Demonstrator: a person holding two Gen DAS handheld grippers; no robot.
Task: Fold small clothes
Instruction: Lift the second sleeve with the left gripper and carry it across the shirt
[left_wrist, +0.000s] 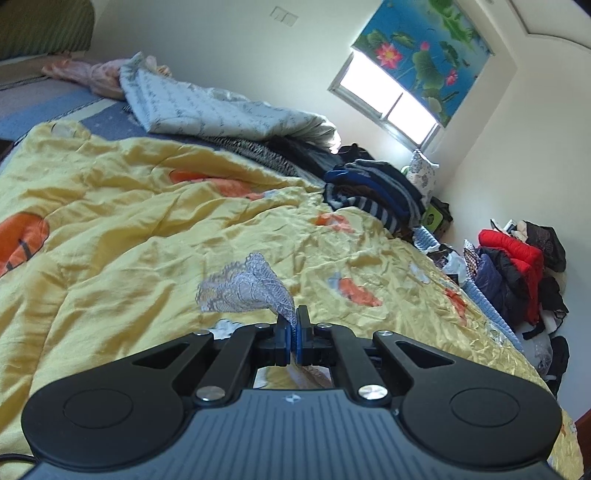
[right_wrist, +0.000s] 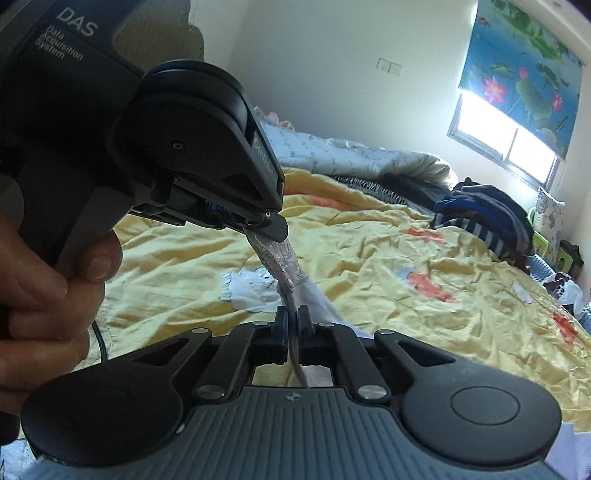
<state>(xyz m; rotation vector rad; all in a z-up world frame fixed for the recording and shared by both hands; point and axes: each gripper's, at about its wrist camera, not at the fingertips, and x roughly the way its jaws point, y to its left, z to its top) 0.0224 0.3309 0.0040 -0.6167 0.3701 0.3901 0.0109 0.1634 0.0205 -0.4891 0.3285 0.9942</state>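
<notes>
A small pale lace garment (left_wrist: 247, 286) is pinched in my left gripper (left_wrist: 294, 317), which is shut on it; its lace edge fans out to the left above the yellow quilt (left_wrist: 129, 206). In the right wrist view the same garment (right_wrist: 282, 258) stretches taut between my left gripper (right_wrist: 271, 230), seen at upper left in a hand, and my right gripper (right_wrist: 293, 319), which is shut on its other end. White fabric of it hangs just right of the right jaws. Both grippers are held above the bed.
A folded pale printed blanket (left_wrist: 221, 110) lies at the bed's far side. A stack of dark and striped clothes (left_wrist: 373, 188) sits at the bed's far right. A pile of red and dark jackets (left_wrist: 517, 266) lies beside the bed. A window (left_wrist: 388, 99) lights the back wall.
</notes>
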